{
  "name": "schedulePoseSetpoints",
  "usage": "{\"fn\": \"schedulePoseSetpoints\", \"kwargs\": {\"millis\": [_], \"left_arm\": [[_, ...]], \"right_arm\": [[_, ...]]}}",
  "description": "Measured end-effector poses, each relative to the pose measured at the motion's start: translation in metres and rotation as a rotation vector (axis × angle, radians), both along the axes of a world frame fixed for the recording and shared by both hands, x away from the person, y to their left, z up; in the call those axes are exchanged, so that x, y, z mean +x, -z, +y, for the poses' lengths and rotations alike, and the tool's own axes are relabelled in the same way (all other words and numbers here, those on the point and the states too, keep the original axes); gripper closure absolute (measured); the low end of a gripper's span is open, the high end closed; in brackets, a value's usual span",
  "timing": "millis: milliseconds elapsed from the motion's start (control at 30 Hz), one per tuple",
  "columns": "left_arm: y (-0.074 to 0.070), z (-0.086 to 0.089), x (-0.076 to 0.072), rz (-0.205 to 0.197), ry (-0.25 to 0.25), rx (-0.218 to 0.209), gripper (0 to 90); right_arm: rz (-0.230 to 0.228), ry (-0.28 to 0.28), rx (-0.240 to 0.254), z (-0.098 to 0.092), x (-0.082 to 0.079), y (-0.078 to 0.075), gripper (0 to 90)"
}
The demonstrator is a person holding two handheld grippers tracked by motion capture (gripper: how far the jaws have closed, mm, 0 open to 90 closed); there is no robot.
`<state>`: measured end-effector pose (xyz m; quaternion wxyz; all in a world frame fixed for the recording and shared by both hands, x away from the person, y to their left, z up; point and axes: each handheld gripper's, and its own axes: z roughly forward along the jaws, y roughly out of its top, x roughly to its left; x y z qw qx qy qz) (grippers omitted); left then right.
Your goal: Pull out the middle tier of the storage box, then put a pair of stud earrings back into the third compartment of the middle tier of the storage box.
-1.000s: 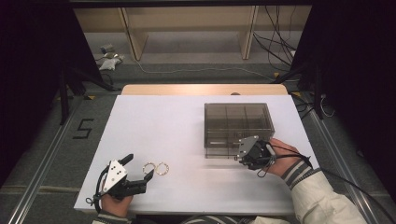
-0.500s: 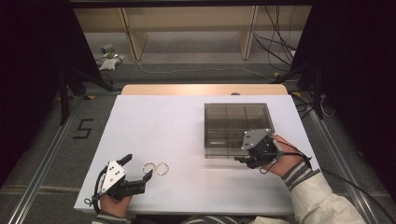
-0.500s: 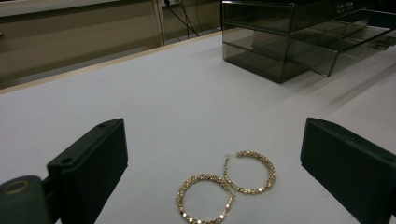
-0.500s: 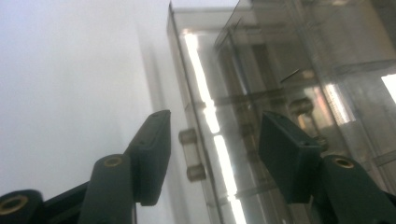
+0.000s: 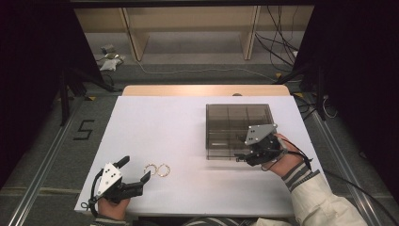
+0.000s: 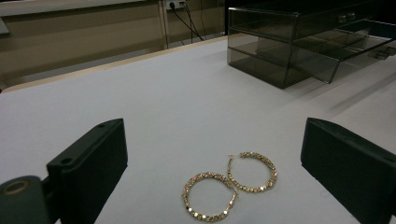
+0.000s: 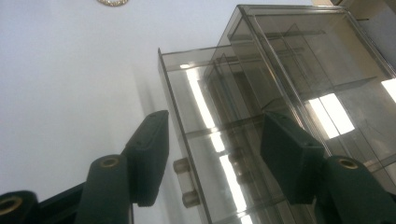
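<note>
While my right gripper [image 5: 241, 157] hangs at the front of the smoky acrylic drawer box [image 5: 237, 123], its jaws have just been opening and now stand spread on either side of the pulled-out drawer's knob [image 7: 181, 165], touching nothing. My left gripper [image 5: 137, 170] rests near the table's [image 5: 188, 122] front edge, jaws wide apart, two gold hoop earrings [image 6: 229, 184] lying side by side between them, untouched.

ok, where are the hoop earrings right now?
The two gold hoop earrings lie side by side on the white table, front-left in the high view, just ahead of the open left gripper.
</note>
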<state>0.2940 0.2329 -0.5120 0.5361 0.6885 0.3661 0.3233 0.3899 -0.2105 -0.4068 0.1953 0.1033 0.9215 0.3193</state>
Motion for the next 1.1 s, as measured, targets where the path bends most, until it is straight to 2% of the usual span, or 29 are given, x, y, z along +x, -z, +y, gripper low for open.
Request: {"fn": "schedulePoseSetpoints", "kwargs": {"millis": [100, 167, 200, 300, 467, 667, 733, 867, 933, 1100], "left_arm": [[0.0, 0.001, 0.0, 0.001, -0.001, -0.003, 6.8], [0.001, 0.002, 0.001, 0.003, -0.004, -0.006, 6.8], [0.001, 0.002, 0.002, 0.006, -0.006, -0.005, 6.9], [0.001, 0.003, 0.002, 0.002, -0.005, -0.003, 6.8], [0.001, 0.004, 0.001, 0.0, -0.008, 0.001, 6.8], [0.0, 0.004, 0.001, -0.002, -0.009, -0.001, 6.8], [0.0, 0.004, 0.001, -0.004, -0.01, 0.001, 6.8], [0.0, 0.004, 0.001, -0.009, -0.013, 0.001, 6.8], [-0.001, 0.005, 0.0, -0.018, -0.008, -0.018, 6.2], [-0.001, 0.007, 0.001, -0.017, -0.011, -0.021, 4.3]], "right_arm": [[0.003, 0.001, 0.006, 0.001, 0.001, -0.001, 42.9], [0.015, 0.005, 0.0, 0.003, 0.002, 0.0, 43.0], [0.012, 0.0, -0.02, 0.006, 0.003, 0.002, 43.2], [0.015, 0.001, -0.022, 0.008, 0.003, 0.003, 43.2], [0.02, -0.007, -0.003, 0.014, 0.003, 0.002, 43.2], [0.015, 0.002, -0.011, 0.02, 0.002, 0.003, 43.3], [-0.002, 0.007, 0.004, 0.022, 0.001, 0.002, 44.0], [0.002, 0.001, 0.017, 0.023, 0.0, 0.0, 44.1], [0.005, -0.006, 0.019, 0.025, 0.0, 0.0, 44.1], [0.013, -0.01, -0.018, 0.037, 0.0, 0.004, 44.5]]}}
